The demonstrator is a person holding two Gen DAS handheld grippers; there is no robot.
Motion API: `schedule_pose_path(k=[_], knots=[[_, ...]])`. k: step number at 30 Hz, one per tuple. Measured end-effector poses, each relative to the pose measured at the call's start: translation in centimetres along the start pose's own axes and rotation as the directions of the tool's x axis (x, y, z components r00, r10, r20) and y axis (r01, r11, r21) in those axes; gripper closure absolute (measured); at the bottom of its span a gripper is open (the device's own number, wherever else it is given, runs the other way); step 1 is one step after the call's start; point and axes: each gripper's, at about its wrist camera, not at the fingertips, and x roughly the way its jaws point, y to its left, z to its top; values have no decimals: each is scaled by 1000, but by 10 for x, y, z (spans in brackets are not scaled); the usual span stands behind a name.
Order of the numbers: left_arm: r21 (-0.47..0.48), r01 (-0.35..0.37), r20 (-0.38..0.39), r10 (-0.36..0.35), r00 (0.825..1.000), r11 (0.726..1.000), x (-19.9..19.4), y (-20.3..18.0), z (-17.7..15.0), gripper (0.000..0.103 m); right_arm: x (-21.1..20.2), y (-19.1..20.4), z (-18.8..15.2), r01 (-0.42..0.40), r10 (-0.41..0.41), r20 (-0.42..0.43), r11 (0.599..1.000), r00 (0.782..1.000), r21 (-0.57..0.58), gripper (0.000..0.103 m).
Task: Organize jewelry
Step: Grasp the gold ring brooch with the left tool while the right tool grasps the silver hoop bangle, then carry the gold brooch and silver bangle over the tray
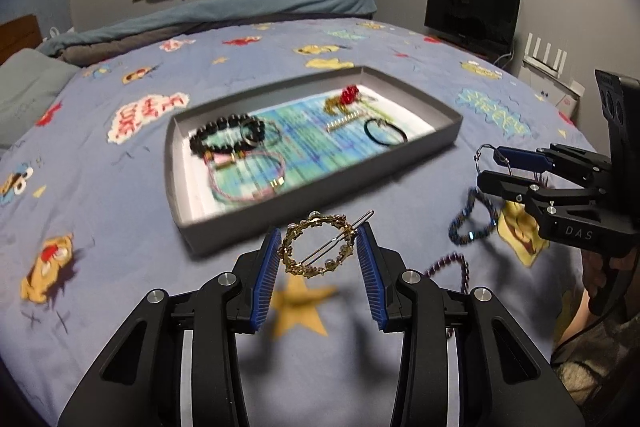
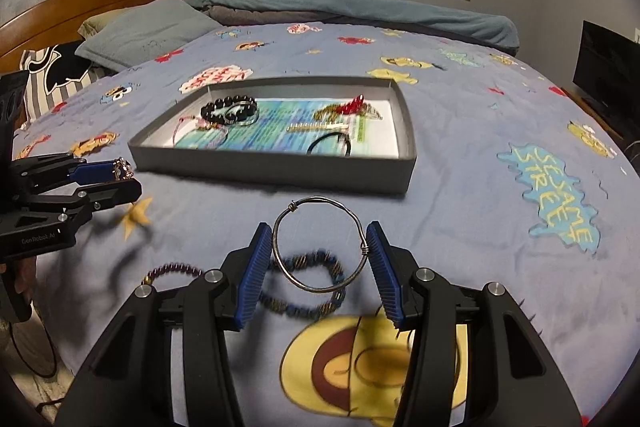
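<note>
While the bed [image 1: 120, 227] serves as the work surface under its cartoon-print blue cover, the grey tray [image 1: 400, 163] sits toward twelve o'clock of both tools, open-topped so pieces can simply be dropped in. It already carries a black bead bracelet [image 1: 228, 137], a pink cord [image 1: 256, 183], a red-and-gold piece [image 1: 344, 99] and a black band [image 1: 386, 135]. Loose on the cover, a blue bead bracelet [image 2: 308, 291] and a purple bead strand [image 2: 176, 271] wait their turn. Left hand-held gripper [image 1: 318, 247]: pads clamped on the gold ring-shaped hair clip [image 1: 318, 245], pinched at nine and three o'clock so it hangs clear. Right hand-held gripper [image 2: 320, 247]: pads pressed on the wire bangle [image 2: 320, 243] the same way. Both are raised, likely for the carry to the tray.
</note>
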Motion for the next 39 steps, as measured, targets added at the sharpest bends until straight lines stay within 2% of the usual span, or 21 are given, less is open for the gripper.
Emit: schedule_pose_path(k=[7,10,12,17,21,24,28,34,39], knots=[[4,24,12,-25,1000,1000,14,19,46,62,19,-5,38,-24,24,9,1000,1000,-4,54],[17,77,-16,-76,997,997,32,24,64,62,31,-7,54,-43,43,8,999,999,-8,54],[36,81,-39,-80,996,996,44,22,70,62,42,-10,67,-40,40,1,999,999,-14,54],[43,143,-113,-137,984,989,75,17,77,62,80,-21,98,-98,99,-65,995,993,17,54],[38,169,-156,-162,974,985,95,15,80,62,113,-24,121,-111,114,-122,993,986,27,54],[38,175,-182,-165,969,984,106,14,82,62,132,-13,133,-107,104,-159,994,982,-13,54],[42,174,-210,-161,964,984,116,16,84,62,159,-5,137,-103,90,-229,993,969,-48,54],[14,171,-264,-161,951,985,135,27,85,62,180,-2,138,-101,80,-282,993,956,-61,54],[15,178,-265,-168,949,984,138,27,86,62,190,-1,139,-102,75,-327,993,942,-67,54]])
